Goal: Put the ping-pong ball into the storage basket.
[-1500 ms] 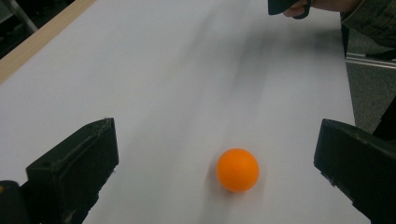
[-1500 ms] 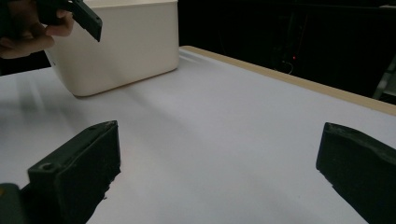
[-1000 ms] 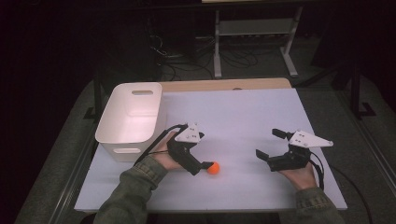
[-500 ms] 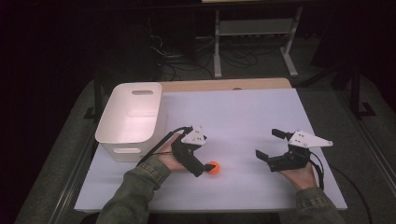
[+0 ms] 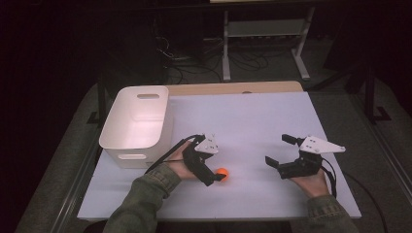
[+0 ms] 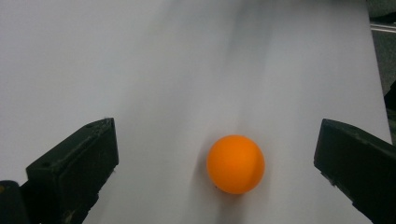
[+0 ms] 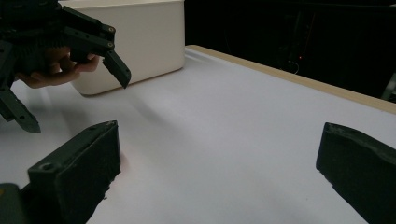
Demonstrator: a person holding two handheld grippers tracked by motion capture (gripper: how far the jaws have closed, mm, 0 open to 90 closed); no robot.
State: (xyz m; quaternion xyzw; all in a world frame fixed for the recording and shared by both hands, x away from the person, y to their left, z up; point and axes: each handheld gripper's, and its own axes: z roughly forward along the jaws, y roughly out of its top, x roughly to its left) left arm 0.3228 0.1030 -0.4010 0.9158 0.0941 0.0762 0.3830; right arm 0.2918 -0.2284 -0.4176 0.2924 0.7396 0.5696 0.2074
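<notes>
A: High view first. The orange ball (image 5: 222, 174) sits on the white bench (image 5: 252, 121), right at the tips of the left tongs (image 5: 214, 177). The left hand (image 5: 180, 165) is far nearer than the right tongs (image 5: 278, 151), which hang well apart to the ball's right, spread and holding nothing. The white bin (image 5: 137, 125) is just beside the left hand, on its far left.

B: Ball touching a jaw there?

A: Can't tell; the tong tips cover that edge.

B: Left gripper view?

A: Clearer. The ball (image 6: 236, 164) lies between the two black jaws, closer to the right-hand one, gaps both sides. The left tongs (image 6: 217, 158) are released, nothing gripped. A ball has no long axis, so closing straight in should do, though it looks likely to roll.

B: Right gripper view?

A: The right tongs (image 7: 219, 163) are spread over bare bench. The left tongs (image 7: 74, 74) and bin (image 7: 140, 37) show farther off; the near jaw hides the spot where the ball should be.
</notes>
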